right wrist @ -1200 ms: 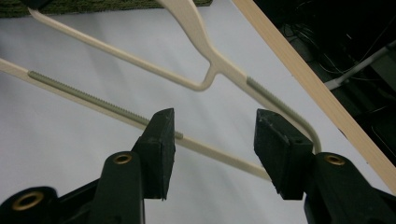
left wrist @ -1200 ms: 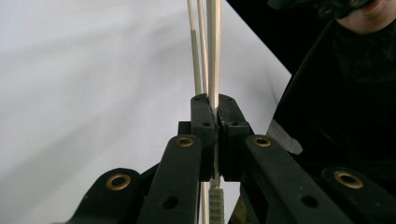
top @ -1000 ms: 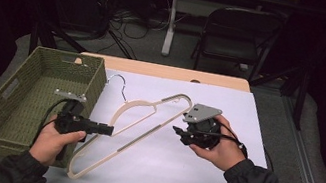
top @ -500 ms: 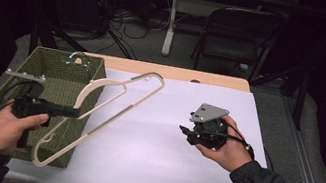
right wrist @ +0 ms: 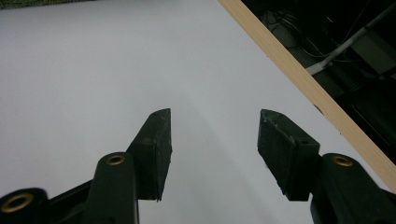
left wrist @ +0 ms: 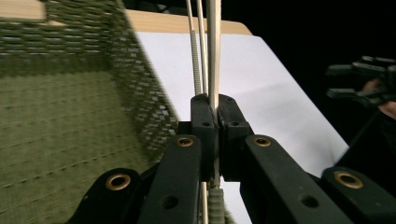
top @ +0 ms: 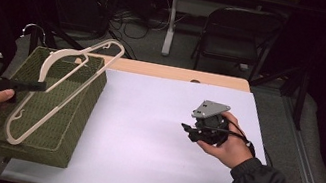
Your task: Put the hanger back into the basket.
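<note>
Taking the woven olive-green rectangular basket (top: pixel 74 106) as the landmark: nearest the person, at its left edge, the left gripper (top: pixel 40 85) is clamped tight on one bar of a cream plastic clothes hanger with a metal hook (top: pixel 74 81). In the left gripper view the jaws are pressed together with the pale bar (left wrist: pixel 214 56) pinched between them. The hanger is held in the air, tilted, its lower end over the basket's near half and its shoulder and hook rising above the basket's far rim. Well to the right of the basket, over the white table cover (top: pixel 143 134), the right gripper (top: pixel 188 129) hangs idle, its jaws spread wide with nothing between them and bare white surface beneath.

The step in hand looks like putting the hanger into the basket. The next move probably calls for lowering and levelling it so that its full length drops inside the walls, then opening the jaws; the hanger seems about as long as the basket, so an end could catch on the rim.

The metal hook (top: pixel 35 28) is dim against the dark background, and whether the hanger's lower tip touches the basket floor I cannot tell. Beyond the table, a folding chair (top: pixel 234 38) and cables sit in shadow.
</note>
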The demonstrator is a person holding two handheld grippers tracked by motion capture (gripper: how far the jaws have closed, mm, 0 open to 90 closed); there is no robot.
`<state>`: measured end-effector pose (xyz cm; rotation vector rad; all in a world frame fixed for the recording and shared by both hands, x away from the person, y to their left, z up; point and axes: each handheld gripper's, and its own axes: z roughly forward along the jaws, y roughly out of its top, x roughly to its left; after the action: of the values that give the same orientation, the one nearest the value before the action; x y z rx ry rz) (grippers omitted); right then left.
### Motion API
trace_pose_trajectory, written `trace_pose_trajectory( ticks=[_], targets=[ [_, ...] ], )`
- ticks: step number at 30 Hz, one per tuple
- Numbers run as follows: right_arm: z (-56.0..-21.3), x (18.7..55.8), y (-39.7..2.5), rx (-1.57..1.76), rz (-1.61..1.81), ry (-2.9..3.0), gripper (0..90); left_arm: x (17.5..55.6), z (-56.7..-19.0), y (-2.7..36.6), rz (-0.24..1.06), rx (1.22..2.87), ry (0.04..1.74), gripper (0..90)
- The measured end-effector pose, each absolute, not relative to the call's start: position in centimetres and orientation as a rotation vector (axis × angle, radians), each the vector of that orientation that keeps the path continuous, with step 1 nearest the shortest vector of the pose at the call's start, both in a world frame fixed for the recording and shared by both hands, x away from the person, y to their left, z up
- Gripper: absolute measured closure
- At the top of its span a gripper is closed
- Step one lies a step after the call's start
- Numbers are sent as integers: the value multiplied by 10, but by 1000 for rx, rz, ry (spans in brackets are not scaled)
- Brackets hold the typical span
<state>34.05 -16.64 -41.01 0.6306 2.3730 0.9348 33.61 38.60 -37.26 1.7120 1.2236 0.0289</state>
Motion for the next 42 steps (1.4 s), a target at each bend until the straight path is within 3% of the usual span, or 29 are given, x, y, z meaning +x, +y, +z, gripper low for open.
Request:
trace_pose_trajectory(
  ticks=[9,25,32,42],
  targets=[
    [-412,342,-162,621,928,2378,445,340,-379,414,109,1687,1303,877],
    [-413,343,-159,628,914,2375,445,354,-389,451,150,1823,1222,877],
    [-413,343,-159,633,907,2371,447,361,-386,451,188,1944,1195,877],
    [-414,343,-159,633,898,2374,446,367,-390,456,222,1981,1145,876]
  ],
)
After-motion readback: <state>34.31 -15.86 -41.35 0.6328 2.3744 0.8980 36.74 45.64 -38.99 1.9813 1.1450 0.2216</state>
